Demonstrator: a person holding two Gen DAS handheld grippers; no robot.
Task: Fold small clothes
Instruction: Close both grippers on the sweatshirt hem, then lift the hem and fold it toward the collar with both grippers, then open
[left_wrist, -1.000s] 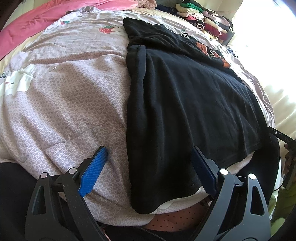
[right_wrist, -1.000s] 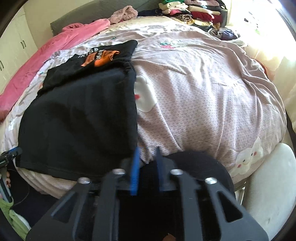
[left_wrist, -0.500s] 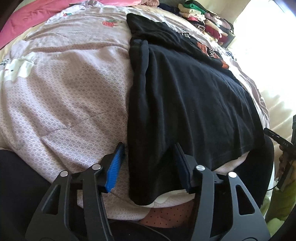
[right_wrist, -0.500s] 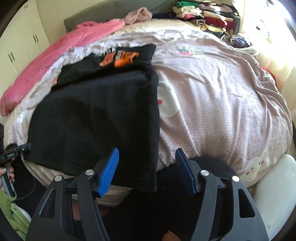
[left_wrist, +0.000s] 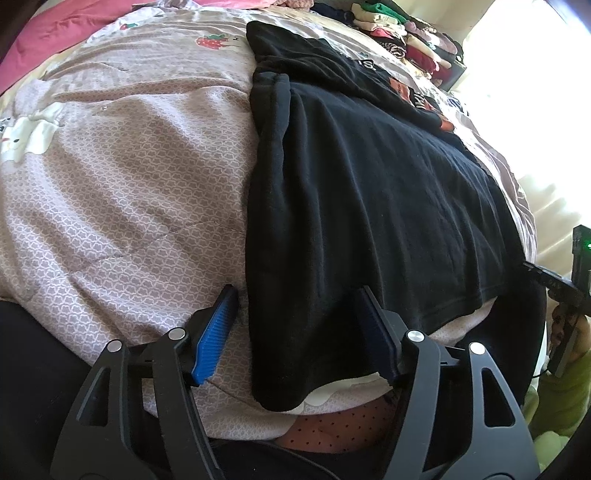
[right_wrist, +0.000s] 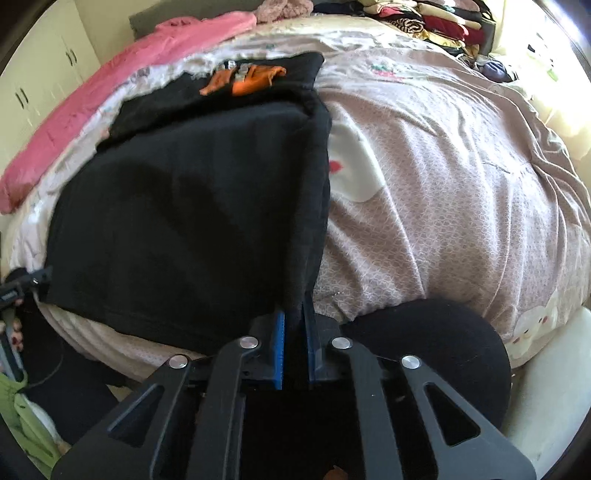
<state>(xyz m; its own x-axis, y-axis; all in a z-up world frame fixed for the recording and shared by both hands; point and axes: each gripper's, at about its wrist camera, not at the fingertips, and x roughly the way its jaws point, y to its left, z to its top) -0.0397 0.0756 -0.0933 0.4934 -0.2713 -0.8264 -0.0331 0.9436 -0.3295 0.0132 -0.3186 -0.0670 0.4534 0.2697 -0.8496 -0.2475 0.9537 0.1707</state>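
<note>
On the mauve patterned quilt (left_wrist: 110, 192), the right gripper (right_wrist: 293, 347) pinches the black fleece garment's (left_wrist: 369, 192) six-o'clock corner while the left gripper's (left_wrist: 295, 332) just-widened jaws merely straddle its hem, risking a lopsided lift.

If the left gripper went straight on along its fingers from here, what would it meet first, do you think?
Most likely the near corner of the black garment, which already lies between the left gripper's open jaws, with the patterned quilt beneath it. The depth is hard to judge, so how soon is unclear.

One black garment (left_wrist: 369, 192), one quilt (left_wrist: 129, 166), two grippers (left_wrist: 295, 328) (right_wrist: 293, 332)
</note>
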